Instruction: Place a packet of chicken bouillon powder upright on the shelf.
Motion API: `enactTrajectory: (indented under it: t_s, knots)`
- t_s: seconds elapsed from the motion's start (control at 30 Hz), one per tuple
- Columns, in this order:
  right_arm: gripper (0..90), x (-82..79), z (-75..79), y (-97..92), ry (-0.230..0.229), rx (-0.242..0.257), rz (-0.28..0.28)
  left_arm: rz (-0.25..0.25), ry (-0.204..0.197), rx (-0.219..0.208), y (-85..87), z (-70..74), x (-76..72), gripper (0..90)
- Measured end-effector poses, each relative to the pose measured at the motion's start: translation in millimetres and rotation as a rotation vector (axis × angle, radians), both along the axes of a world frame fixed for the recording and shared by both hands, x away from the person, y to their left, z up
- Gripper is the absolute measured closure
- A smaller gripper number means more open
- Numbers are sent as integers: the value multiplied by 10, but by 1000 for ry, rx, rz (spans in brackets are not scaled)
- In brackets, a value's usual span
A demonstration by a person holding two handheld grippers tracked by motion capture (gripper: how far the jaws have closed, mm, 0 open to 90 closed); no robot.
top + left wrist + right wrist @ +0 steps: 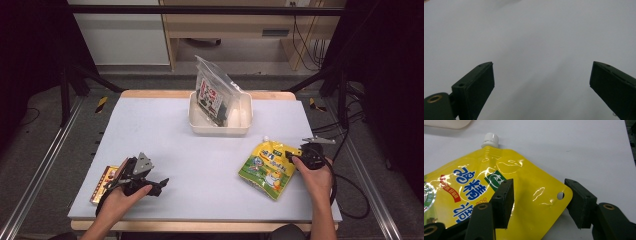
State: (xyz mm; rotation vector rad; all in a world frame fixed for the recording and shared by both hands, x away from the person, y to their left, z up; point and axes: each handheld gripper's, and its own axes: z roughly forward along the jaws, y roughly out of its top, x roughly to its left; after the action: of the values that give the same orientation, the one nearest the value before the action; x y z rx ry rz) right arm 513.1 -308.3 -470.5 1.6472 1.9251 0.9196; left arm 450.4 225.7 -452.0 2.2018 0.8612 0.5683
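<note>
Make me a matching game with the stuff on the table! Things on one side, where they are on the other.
Things:
1. yellow pouch
2. clear bag
3. flat packet
4. left gripper

Places:
A. standing in the white tub
B. over bare grey table, jaws apart
C. between the right gripper's jaws
D. table's near left edge, beside the left hand

Pairs: 1-C, 2-A, 3-D, 4-B

Pouch (267,168) on table (200,165) at right, tub (220,127) behind, packet (103,184) far left.
</note>
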Motion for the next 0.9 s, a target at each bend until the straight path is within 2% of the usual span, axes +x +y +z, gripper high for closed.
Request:
enactTrajectory:
  t_s: [0.1, 0.43, 0.63, 0.8, 0.9]
  knots:
    - [467, -14, 23, 15, -4, -5, 0, 1, -1, 0, 3, 3, -1, 55]
    - [604, -74, 152, 68, -51, 30, 18, -1, 3, 6, 11, 5, 3, 55]
    - [648, -86, 183, 121, -63, 16, 42, -2, 2, 7, 11, 6, 2, 56]
    - [659, -74, 154, 142, -38, -4, 34, -3, 3, 13, 5, -2, 5, 56]
    - [722, -55, 121, 146, -15, -23, 21, -4, 3, 13, 2, -3, 5, 56]
